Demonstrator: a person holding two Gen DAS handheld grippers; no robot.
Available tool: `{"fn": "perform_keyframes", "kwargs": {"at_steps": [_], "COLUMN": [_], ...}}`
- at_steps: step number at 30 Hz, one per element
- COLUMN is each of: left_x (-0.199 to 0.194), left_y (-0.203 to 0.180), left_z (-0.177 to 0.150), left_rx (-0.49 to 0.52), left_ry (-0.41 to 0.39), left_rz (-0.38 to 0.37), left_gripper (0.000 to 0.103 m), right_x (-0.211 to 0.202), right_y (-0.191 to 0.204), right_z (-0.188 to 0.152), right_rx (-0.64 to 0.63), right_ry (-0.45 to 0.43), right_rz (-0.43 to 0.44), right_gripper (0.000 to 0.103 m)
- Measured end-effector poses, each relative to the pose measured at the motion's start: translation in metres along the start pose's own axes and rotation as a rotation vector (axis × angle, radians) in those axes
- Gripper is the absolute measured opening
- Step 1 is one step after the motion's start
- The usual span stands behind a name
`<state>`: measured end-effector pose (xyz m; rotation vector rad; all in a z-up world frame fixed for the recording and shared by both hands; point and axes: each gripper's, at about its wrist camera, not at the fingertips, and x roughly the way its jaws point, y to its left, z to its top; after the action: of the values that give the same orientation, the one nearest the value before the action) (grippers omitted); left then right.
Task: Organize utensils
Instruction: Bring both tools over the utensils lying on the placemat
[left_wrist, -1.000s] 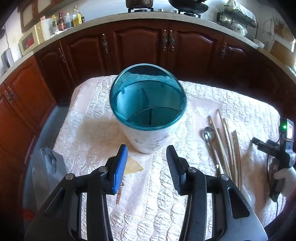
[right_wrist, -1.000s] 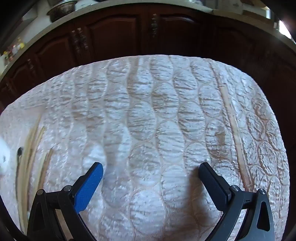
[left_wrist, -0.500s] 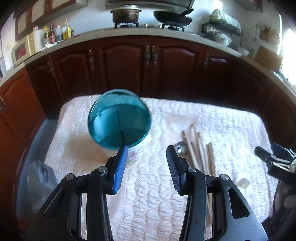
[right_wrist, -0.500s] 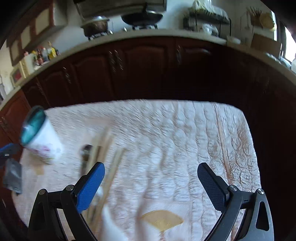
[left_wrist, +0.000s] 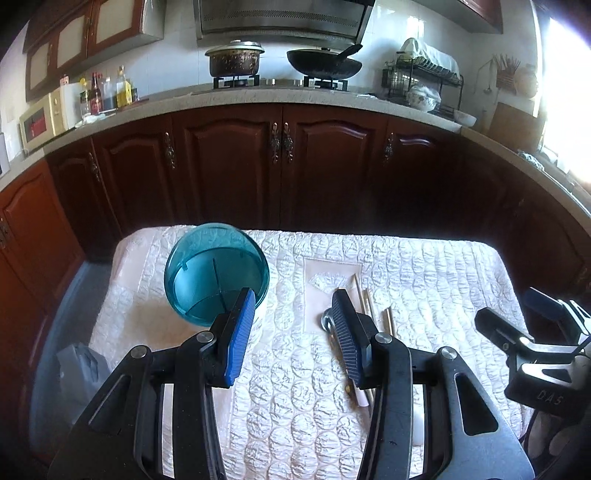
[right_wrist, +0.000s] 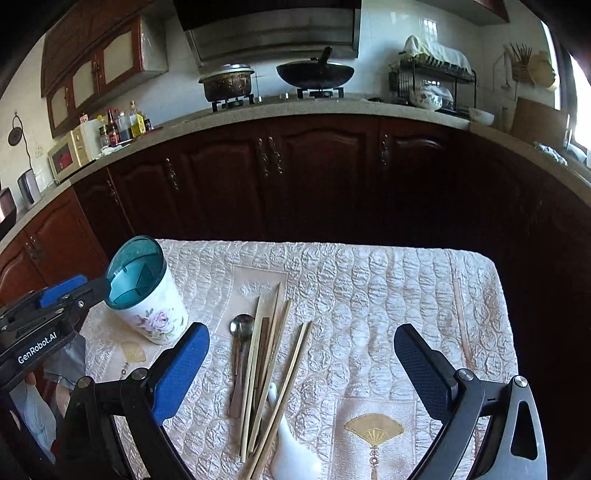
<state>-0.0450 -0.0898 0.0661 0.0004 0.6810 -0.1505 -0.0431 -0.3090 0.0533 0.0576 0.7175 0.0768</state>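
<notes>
A white floral utensil holder with a teal divided insert stands upright at the table's left. Several wooden chopsticks, a metal spoon and a white ceramic spoon lie loose in the table's middle. My left gripper is open and empty, raised above the table between the holder and the utensils. My right gripper is wide open and empty, raised over the utensils; it also shows at the right edge of the left wrist view.
The table carries a quilted cream cloth with a gold fan motif. Dark wooden cabinets stand behind the table's far edge. A grey plastic bag lies on the floor at the left.
Both grippers have lifted and drawn back from the table, so more of the kitchen and table shows. The holder and the utensils have stayed in place.
</notes>
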Motion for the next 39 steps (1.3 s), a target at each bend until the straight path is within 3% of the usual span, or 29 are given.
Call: {"fn": "perform_keyframes", "kwargs": {"at_steps": [20,39], "left_x": [-0.007,-0.004], "left_y": [-0.009,-0.01], "left_z": [0.003,0.0], "left_rx": [0.025,0.02], "left_ry": [-0.013,0.007], "left_rz": [-0.01,-0.017], "left_gripper": [0.043,0.043], "right_x": [-0.012,-0.006], "right_y": [0.006,0.003], "right_z": [0.009,0.008], "right_rx": [0.012,0.005], "right_ry": [-0.048,-0.014], "right_rz": [0.025,-0.003], "right_gripper": [0.1,0.1]}}
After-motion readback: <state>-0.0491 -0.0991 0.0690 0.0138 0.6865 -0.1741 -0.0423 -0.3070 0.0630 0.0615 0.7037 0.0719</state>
